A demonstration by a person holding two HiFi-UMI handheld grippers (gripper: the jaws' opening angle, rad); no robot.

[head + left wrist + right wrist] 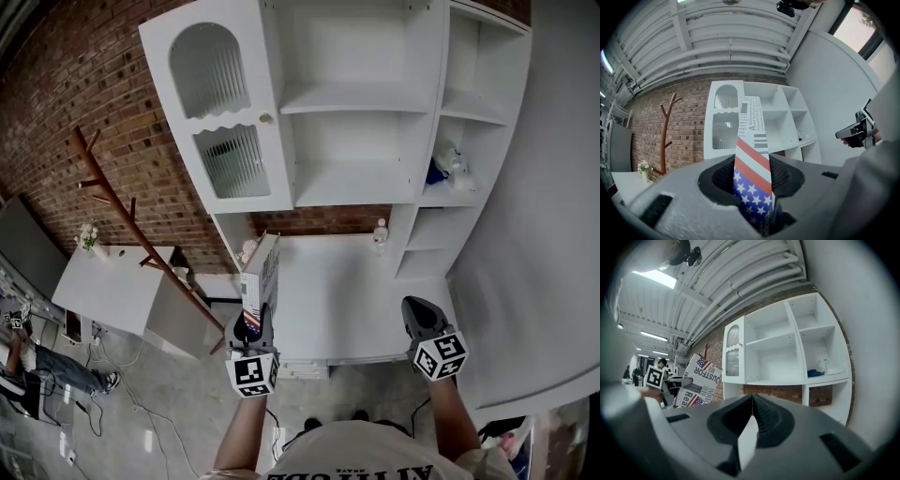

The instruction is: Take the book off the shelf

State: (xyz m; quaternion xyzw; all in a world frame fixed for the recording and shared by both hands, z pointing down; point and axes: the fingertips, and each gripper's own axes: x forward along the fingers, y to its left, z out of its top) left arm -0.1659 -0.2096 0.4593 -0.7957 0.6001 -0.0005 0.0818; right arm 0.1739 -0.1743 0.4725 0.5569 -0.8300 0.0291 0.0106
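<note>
1. Pinched book (262, 274) by its flag-printed end in left gripper (251, 326), jaws pressed on both covers.
2. Stood upright, clear of shelf (361, 101), above front left part of white surface (342, 300).
3. Hovered right gripper (419, 313) well apart to the right, jaws pressed together, nothing between.

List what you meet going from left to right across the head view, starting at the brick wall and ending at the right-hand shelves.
coat rack → book → bottle → blue item
</note>
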